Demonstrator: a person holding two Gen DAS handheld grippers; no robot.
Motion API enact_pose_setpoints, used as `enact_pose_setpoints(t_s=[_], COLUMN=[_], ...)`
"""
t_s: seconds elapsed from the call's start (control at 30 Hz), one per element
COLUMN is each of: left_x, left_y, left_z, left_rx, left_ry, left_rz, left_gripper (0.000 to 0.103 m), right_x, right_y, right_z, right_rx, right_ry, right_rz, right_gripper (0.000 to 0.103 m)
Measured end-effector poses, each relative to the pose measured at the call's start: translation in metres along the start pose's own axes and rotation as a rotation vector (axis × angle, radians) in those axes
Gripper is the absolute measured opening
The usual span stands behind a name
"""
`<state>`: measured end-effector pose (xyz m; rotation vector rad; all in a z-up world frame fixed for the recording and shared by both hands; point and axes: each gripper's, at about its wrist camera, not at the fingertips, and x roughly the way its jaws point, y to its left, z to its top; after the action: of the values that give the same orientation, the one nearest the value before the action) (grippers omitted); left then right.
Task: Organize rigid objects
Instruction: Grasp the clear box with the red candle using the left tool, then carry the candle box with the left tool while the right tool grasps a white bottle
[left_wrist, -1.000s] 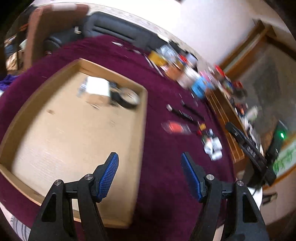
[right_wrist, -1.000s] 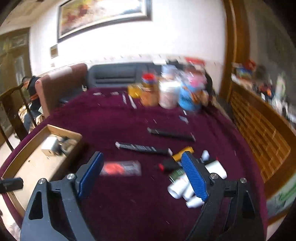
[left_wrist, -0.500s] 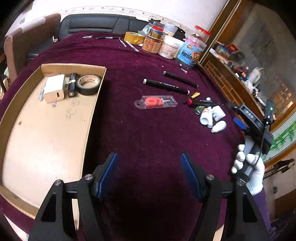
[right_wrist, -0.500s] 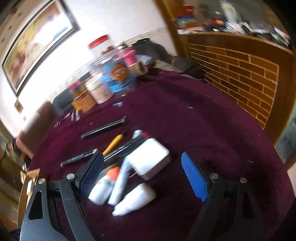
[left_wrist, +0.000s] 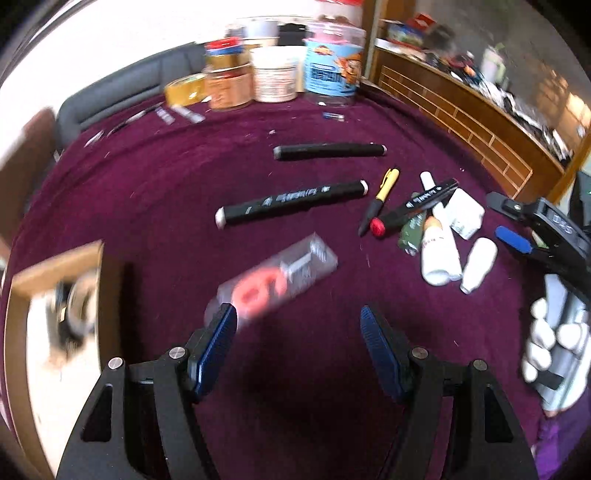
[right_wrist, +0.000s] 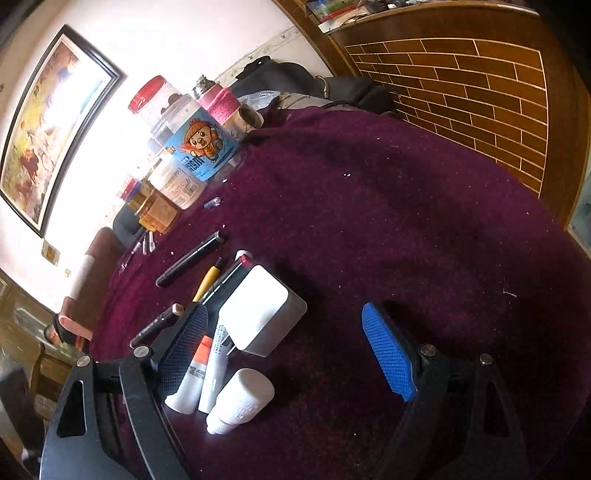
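Note:
My left gripper is open and empty, just short of a clear plastic packet with a red ring on the purple cloth. Beyond lie two black markers, a yellow pen, white bottles and a white charger. My right gripper is open and empty, low over the white charger and white bottles, which lie between and beside its left finger. It also shows at the right of the left wrist view.
A cardboard tray with a tape roll sits at the left. Jars and tubs stand at the table's far edge, also in the right wrist view. A wooden brick-pattern cabinet borders the table on the right.
My left gripper swung right and forward from the tray toward the red-ring packet. My right gripper moved lower and closer over the charger and bottles. Both stayed open.

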<state>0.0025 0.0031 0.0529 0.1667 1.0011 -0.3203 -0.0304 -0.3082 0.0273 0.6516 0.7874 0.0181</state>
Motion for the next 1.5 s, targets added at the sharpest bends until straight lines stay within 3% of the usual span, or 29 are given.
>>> enact_pose_setpoints(t_s=[0.13,0.23,0.27,0.3,0.33,0.4,0.6,0.67,0.73,0.8,0.87,0.9,0.93,1.07,1.3,1.5], left_x=[0.022,0.040,0.038,0.036,0.033,0.026,0.008,0.014,0.015,0.016,0.016,0.014,0.012,-0.007,-0.079,-0.108], left_y=[-0.005,-0.002,0.001,0.002,0.005,0.005,-0.009,-0.012,-0.018,-0.025,-0.029,-0.029,-0.027,-0.015,-0.003,0.013], left_z=[0.015,0.013,0.011,0.009,0.006,0.000,-0.020,-0.018,-0.018,-0.019,-0.021,-0.022,-0.023,-0.032,-0.066,-0.087], left_rx=[0.121,0.126,0.105,0.096,0.074,0.059,0.041,0.029,0.024,0.030,0.041,0.029,0.015,-0.074,-0.200,-0.253], left_ry=[-0.017,0.037,0.022,0.032,0.037,0.046,0.048,0.049,0.018,0.008,0.001,0.000,0.000,-0.007,-0.136,-0.176], left_rz=[0.070,0.062,0.041,0.027,-0.009,-0.039,-0.092,-0.091,-0.087,-0.057,-0.025,-0.027,-0.032,-0.100,-0.216,-0.244], left_gripper=[0.063,0.063,0.061,0.052,0.033,0.023,0.024,0.030,0.044,0.046,0.046,0.038,0.023,0.023,0.023,0.024], right_x=[0.004,0.004,0.004,0.005,0.005,0.006,0.007,0.007,0.007,0.008,0.008,0.008,0.008,0.008,0.008,0.007], right_y=[0.004,0.004,0.005,0.005,0.006,0.007,0.007,0.006,0.006,0.006,0.006,0.006,0.006,0.005,0.002,-0.001], right_z=[-0.001,-0.001,-0.001,-0.001,-0.001,0.000,0.000,0.000,0.000,0.001,0.001,0.001,0.001,0.001,0.002,0.003], right_rx=[-0.030,-0.030,-0.031,-0.033,-0.035,-0.039,-0.043,-0.045,-0.041,-0.040,-0.041,-0.042,-0.040,-0.036,-0.030,-0.014], right_ry=[0.004,0.003,0.003,0.003,0.002,0.003,0.003,0.004,0.003,0.002,0.002,0.002,0.002,0.001,-0.003,-0.004], right_rz=[-0.026,-0.026,-0.028,-0.030,-0.034,-0.040,-0.043,-0.043,-0.039,-0.038,-0.038,-0.037,-0.037,-0.030,-0.015,0.003], right_gripper=[0.087,0.087,0.087,0.087,0.087,0.087,0.087,0.087,0.087,0.087,0.088,0.088,0.088,0.088,0.089,0.088])
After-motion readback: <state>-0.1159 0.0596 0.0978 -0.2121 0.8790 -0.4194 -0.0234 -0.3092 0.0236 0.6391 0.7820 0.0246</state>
